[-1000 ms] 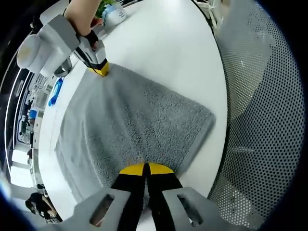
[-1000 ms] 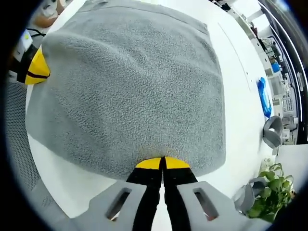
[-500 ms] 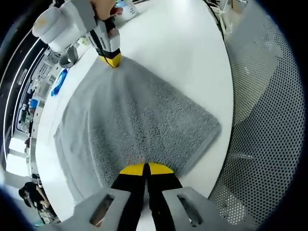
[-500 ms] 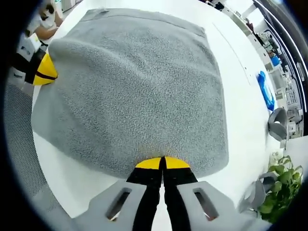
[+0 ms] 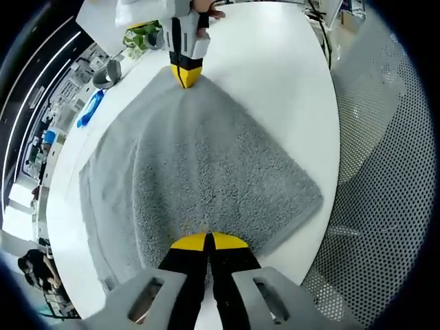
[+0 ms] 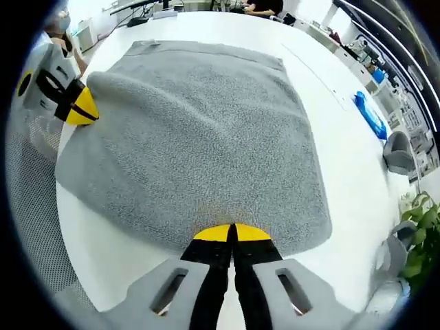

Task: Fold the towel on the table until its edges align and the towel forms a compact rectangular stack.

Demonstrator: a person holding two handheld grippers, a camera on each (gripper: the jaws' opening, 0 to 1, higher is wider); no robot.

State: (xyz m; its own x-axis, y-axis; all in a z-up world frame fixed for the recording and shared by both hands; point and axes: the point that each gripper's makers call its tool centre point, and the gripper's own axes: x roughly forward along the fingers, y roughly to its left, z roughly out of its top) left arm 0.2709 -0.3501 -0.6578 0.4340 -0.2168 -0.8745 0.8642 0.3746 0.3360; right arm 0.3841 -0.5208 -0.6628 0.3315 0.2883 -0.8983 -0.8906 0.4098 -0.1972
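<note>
Grey terry cloth, the towel (image 5: 199, 158), lies on the white table (image 5: 275, 75), close to the table edge, with one layer lifted over another. The left gripper (image 5: 206, 242) has its jaws pressed together on a corner of the towel; the right gripper (image 6: 232, 234) pinches the neighbouring corner in the same way. In the left gripper view the right gripper comes in at the top, and the cloth runs stretched between the two.

I judge that the fold is under way, with the held edge being carried over to the far edge (image 6: 206, 49). To do it well, both grippers should travel level and at the same speed, keeping the edge lightly taut so no wrinkle forms. Lay the corners exactly on the far corners before the jaws let go. The near side hangs close to the table edge, so avoid dragging the whole towel.
</note>
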